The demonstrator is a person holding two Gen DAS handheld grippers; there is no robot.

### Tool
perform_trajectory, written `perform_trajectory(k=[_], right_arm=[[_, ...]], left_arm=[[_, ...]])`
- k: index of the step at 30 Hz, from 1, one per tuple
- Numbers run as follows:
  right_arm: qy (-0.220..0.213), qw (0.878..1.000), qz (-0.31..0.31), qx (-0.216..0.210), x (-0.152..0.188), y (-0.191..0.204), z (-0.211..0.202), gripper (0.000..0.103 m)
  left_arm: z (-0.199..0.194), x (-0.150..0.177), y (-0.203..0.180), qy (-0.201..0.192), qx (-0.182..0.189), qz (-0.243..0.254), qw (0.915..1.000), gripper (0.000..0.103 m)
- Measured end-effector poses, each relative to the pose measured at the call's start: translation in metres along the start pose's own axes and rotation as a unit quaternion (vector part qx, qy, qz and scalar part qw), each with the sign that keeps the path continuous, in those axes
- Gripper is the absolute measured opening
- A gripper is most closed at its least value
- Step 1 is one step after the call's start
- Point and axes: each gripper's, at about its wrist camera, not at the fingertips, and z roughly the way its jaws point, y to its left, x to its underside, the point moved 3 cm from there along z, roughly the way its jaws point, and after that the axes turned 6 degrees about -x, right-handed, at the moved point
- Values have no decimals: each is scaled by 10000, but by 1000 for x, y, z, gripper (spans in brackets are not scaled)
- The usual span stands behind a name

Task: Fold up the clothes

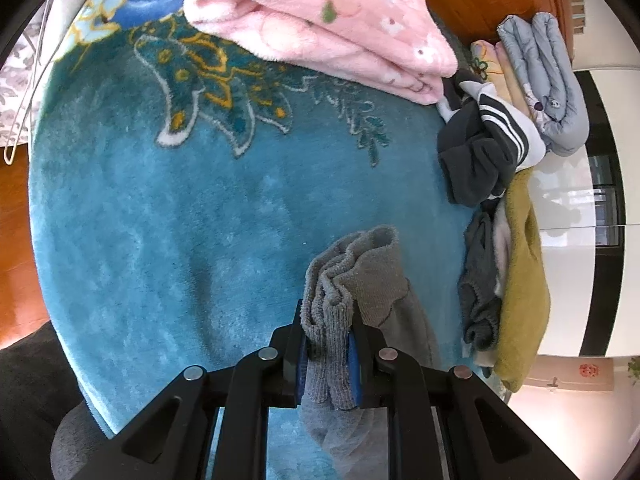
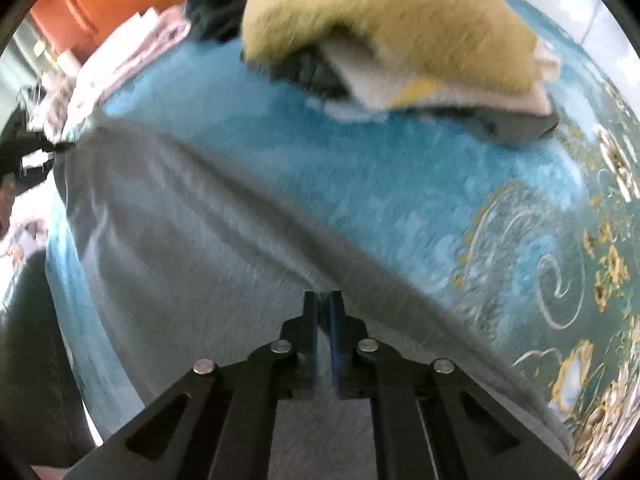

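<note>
A grey knit garment lies on the teal patterned rug point(image 1: 180, 220). My left gripper point(image 1: 326, 320) is shut on the garment's bunched ribbed edge point(image 1: 352, 272), and the cloth stands up in folds between the blue pads. In the right wrist view the grey garment point(image 2: 180, 240) spreads flat from the left to the lower right across the rug point(image 2: 400, 184). My right gripper point(image 2: 323, 300) points steeply down over it near its upper edge. Its jaws are shut, and I see no cloth between the pads. This view is blurred.
A folded pink fleece blanket point(image 1: 320, 20) lies at the rug's far side. On the right are a dark garment with white stripes point(image 1: 480, 148), a mustard garment point(image 1: 520, 280) over grey and white clothes, and a folded grey quilted piece point(image 1: 552, 80). The mustard pile point(image 2: 380, 20) lies beyond the grey garment.
</note>
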Motion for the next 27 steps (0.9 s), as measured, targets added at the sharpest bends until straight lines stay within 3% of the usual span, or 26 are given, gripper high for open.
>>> perform_trajectory(k=[3,9,15,16,24,26,27], right_arm=[[-21,9996,278,-32,-7,-15,1,0],[97,9993,241,-276,2,-26,-10,3],[727,9969,-2,-315,4,-33,22,44],[788,9963,-26,-340,6,-32,25,45],[1109,9930,-212,-336,19,-24,33,41],[1042,9940,-294,-181,22,-20,31,18],[995,9944,-346,-101,24,-18,29,15]], left_arm=[[1,-1,3,40,-6,-70,10000,17],[3,0,5,59,22,-92,9999,19],[4,-1,5,68,21,-105,9999,20],[4,-1,5,70,19,-97,9999,20],[4,0,8,71,48,-140,9999,19],[5,0,7,70,58,-135,9999,19],[4,0,8,71,64,-130,9999,19]])
